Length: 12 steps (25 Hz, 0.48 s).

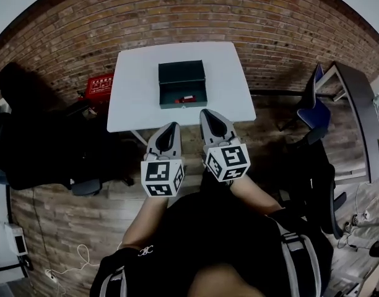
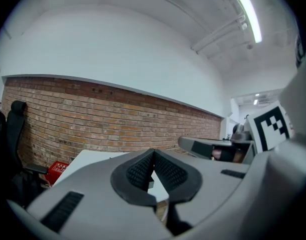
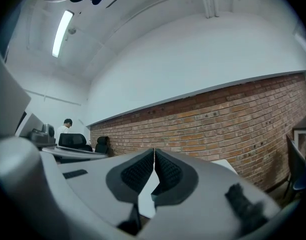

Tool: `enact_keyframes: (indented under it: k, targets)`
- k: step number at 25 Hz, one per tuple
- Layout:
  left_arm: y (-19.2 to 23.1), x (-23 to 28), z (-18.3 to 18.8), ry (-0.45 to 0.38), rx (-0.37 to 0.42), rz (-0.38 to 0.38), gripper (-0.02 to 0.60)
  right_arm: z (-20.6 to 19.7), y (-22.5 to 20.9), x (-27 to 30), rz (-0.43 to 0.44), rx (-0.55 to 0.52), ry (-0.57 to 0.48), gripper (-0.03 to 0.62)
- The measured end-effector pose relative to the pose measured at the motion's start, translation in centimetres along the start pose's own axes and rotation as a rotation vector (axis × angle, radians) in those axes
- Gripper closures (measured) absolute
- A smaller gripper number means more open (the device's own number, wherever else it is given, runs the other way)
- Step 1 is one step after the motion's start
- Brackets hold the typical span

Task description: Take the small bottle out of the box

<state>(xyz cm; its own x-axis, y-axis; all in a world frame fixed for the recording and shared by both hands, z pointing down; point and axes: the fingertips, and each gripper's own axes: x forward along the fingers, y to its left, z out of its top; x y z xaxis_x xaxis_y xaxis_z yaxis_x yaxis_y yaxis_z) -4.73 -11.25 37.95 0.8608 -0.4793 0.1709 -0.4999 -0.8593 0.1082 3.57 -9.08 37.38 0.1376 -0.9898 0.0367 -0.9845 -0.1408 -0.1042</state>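
A dark green box (image 1: 182, 84) stands open on the white table (image 1: 134, 91), lid raised at the back. Inside it lies a small red bottle (image 1: 188, 99) near the front wall. Both grippers hover in front of the table's near edge, short of the box. My left gripper (image 1: 172, 126) is shut with nothing between its pads, tips touching in the left gripper view (image 2: 153, 152). My right gripper (image 1: 208, 112) is likewise shut and empty, as the right gripper view (image 3: 154, 151) shows. The box and bottle are hidden in both gripper views.
A red case (image 1: 100, 85) sits on the floor left of the table. Black chairs (image 1: 28, 135) stand at the left, a blue chair (image 1: 318, 111) and a grey desk (image 1: 357, 116) at the right. A brick wall (image 2: 93, 119) runs behind the table.
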Motion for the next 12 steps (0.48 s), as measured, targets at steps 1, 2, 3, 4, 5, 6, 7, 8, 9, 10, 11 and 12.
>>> enact_keyframes:
  k: [1, 2, 3, 4, 5, 6, 7, 8, 9, 10, 11, 12]
  targets:
    - [0.5, 0.8, 0.1, 0.004, 0.0, 0.004, 0.57, 0.0, -0.3, 0.9, 0.005, 0.001, 0.001, 0.563]
    - [1.0, 1.6, 0.2, 0.008, 0.0, 0.008, 0.569, 0.0, -0.6, 1.7, 0.009, 0.002, 0.004, 0.563]
    - [1.4, 2.4, 0.4, 0.011, 0.0, 0.011, 0.571, -0.1, -1.0, 2.6, 0.014, 0.002, 0.009, 0.563]
    - [1.8, 3.4, 0.5, 0.014, 0.001, 0.013, 0.571, -0.1, -1.5, 3.5, 0.018, 0.002, 0.013, 0.563]
    - [2.1, 4.3, 0.7, 0.015, 0.004, 0.015, 0.571, -0.2, -2.1, 4.5, 0.021, 0.001, 0.016, 0.563]
    - [2.5, 5.3, 0.9, 0.015, 0.007, 0.017, 0.57, -0.2, -2.7, 5.4, 0.023, 0.0, 0.019, 0.563]
    - [2.8, 6.3, 1.1, 0.015, 0.011, 0.019, 0.569, -0.2, -3.3, 6.3, 0.025, -0.001, 0.021, 0.563]
    - [3.3, 7.3, 1.3, 0.016, 0.012, 0.023, 0.571, -0.3, -4.0, 7.2, 0.027, 0.0, 0.026, 0.563]
    - [3.7, 8.3, 1.4, 0.018, 0.012, 0.027, 0.571, -0.3, -4.6, 8.2, 0.03, 0.002, 0.031, 0.563]
    - [4.2, 9.2, 1.7, 0.021, 0.011, 0.031, 0.571, -0.3, -5.1, 9.2, 0.035, 0.002, 0.036, 0.563]
    - [4.6, 10.2, 2.0, 0.022, 0.011, 0.034, 0.57, -0.2, -5.5, 10.2, 0.043, 0.001, 0.04, 0.563]
    - [4.9, 11.1, 2.3, 0.023, 0.011, 0.037, 0.571, -0.1, -5.9, 11.1, 0.051, -0.002, 0.044, 0.563]
